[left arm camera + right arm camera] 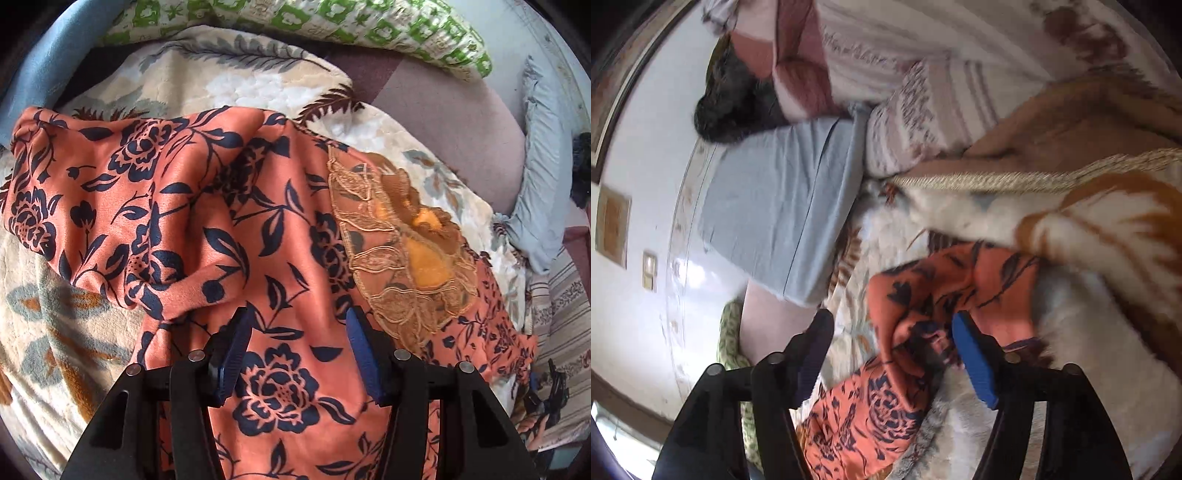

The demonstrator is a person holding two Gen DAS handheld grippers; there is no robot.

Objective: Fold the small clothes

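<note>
From your left wrist view, your left tongs (297,321) point steeply down over the orange garment (221,206) with its dark blue flower print. The jaws stand about half apart. Cloth fills the gap between them, but you cannot tell whether the blue pads (236,350) press on it or only hover above. The garment is spread across the middle of the view, bunched into a fold toward 10 o'clock. A tan lace panel (402,254) sits on it toward 3 o'clock. It all lies on a cream blanket (236,85) with a leaf pattern, covering the bed. A green-and-white patterned cushion (332,26) lies along 12 o'clock, and a grey-blue pillow (543,177) sits at 3 o'clock.

From your right wrist view, the picture is rolled sideways and blurred. Your right tongs (890,332) stand wide. A crumpled end of the same garment (923,306) rises between the jaws, close against the right blue pad (975,365) and clear of the left one, so it is not pinched. More of the garment trails down toward 6 o'clock. The cream blanket (1089,332) fills the side toward 3 o'clock, with a braided edge running across above it. The grey-blue pillow (783,206) lies at 10 o'clock against a white wall (639,147).
</note>
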